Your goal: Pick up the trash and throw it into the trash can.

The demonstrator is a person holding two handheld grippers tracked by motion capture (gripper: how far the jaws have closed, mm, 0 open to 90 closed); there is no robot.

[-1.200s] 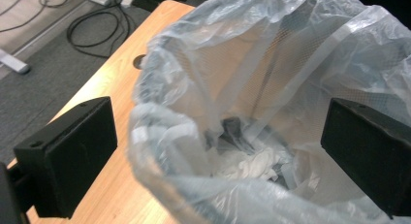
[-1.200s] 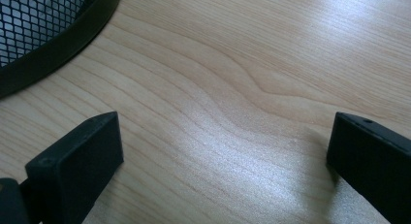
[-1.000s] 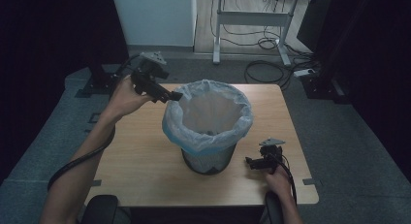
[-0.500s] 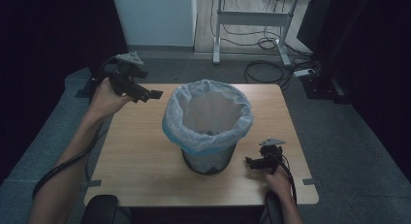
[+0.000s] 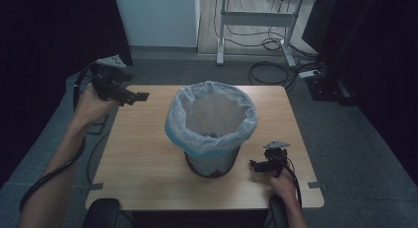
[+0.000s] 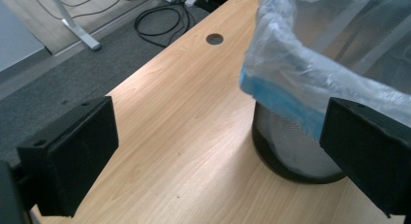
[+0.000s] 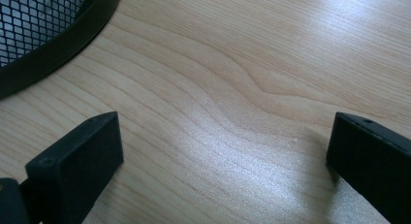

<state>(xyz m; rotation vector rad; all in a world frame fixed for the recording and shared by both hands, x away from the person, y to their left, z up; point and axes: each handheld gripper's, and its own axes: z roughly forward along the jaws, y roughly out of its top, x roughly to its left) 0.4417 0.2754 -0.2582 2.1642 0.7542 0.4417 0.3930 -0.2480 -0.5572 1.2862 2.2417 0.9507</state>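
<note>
A black wire-mesh bin (image 5: 213,161) lined with a pale blue plastic bag (image 5: 212,114) stands in the middle of the wooden table (image 5: 143,154). My left gripper (image 5: 135,97) is held up over the table's far left corner, apart from the bin, and points toward it. In the left gripper view it (image 6: 218,151) is open and holds nothing, with the bag (image 6: 310,64) and the mesh bin (image 6: 286,146) ahead on the right. My right gripper (image 5: 254,165) rests low by the bin's base at the front right. Its jaws (image 7: 223,161) stand open over bare wood, with the bin's base (image 7: 43,35) at the upper left.
A round cable hole (image 6: 214,39) sits in the table's far side. Beyond the table stand a white desk frame (image 5: 256,20) and loose cables (image 5: 268,72) on the grey floor. A cable trails from each gripper along the person's forearms.
My left gripper has drawn back from the bin's rim to the left, out over the table's left edge. The right gripper has stayed put.
</note>
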